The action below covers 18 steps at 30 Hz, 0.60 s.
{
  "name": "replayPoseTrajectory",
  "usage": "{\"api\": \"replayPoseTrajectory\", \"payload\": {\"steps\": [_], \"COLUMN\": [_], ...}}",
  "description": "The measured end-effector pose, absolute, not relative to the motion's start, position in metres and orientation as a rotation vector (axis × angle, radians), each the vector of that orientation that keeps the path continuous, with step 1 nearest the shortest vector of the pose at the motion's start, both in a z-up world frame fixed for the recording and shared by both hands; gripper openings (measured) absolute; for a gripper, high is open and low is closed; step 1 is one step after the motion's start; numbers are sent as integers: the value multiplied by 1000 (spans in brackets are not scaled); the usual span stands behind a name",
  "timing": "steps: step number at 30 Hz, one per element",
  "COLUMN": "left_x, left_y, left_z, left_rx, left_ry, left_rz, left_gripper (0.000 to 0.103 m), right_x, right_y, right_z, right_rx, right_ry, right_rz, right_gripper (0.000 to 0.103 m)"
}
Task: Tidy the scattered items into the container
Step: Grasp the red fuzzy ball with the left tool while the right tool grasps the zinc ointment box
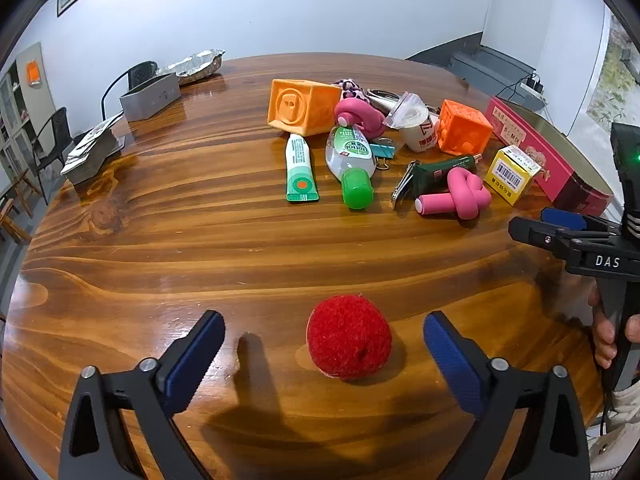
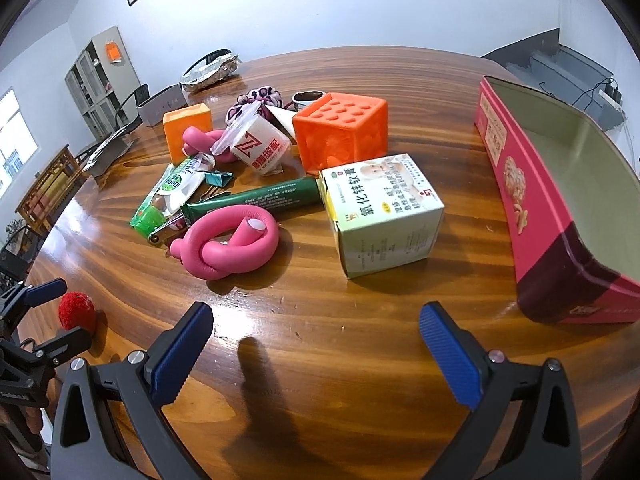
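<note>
Low in the left wrist view, left gripper [image 1: 324, 354] spread wide, blue pads either side of a fuzzy red ball [image 1: 349, 337] without touching it; ball resting alone on the wooden table [image 1: 160, 216], lower centre of frame, well apart from the clutter. At right edge of the same view, right gripper [image 1: 536, 224] held by a hand [image 1: 610, 340], jaws also parted.

Seen from the right wrist view, right gripper [image 2: 316, 354] gaping over bare wood, nothing between the pads. Just beyond, centre frame: a white medicine box [image 2: 384, 216], a knotted pink foam roller [image 2: 230, 244] at its left, a dark green tube [image 2: 264, 198] behind that. Further up: an orange studded cube [image 2: 340, 136], a paler orange cube [image 2: 188, 134], a hand-sanitiser bottle with green cap [image 2: 172, 196], a white wrapped roll [image 2: 260, 148], a teal binder clip [image 2: 220, 178]. Along the right edge: pink tin container [image 2: 560, 216], open and seemingly empty.

Likely step in hand: closing on the ball. Best done by centring the pads on the ball's widest part, lowering nearly to the wood, squeezing gently since the felt looks soft and apt to roll, then lifting clear and carrying high across the pile to the tin at right. Right gripper probably better kept clear of that path, or set onto the medicine box nearest it.
</note>
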State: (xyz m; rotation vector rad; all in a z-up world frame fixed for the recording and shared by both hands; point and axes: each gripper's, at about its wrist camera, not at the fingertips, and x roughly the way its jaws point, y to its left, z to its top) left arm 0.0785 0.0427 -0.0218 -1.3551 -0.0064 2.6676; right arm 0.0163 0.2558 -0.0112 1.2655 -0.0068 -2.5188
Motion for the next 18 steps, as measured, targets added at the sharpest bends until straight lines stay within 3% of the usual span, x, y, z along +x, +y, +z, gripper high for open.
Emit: {"api": "replayPoseTrajectory", "payload": {"steps": [5, 7, 18], "left_x": [76, 77, 65], "left_y": [46, 47, 51], "left_z": [-27, -25, -21], "left_rx": [-1363, -1350, -1340], "left_ry": [27, 21, -30], "left_rz": [2686, 2689, 2684], "left_gripper": [59, 40, 37], "right_x": [16, 16, 12], "right_y": [256, 256, 270], "right_z": [-11, -10, -6], "right_rx": [1264, 1263, 1235], "right_ry": [-9, -18, -103], "right_rz": [-2521, -2526, -2570], "right_gripper": [103, 103, 103]}}
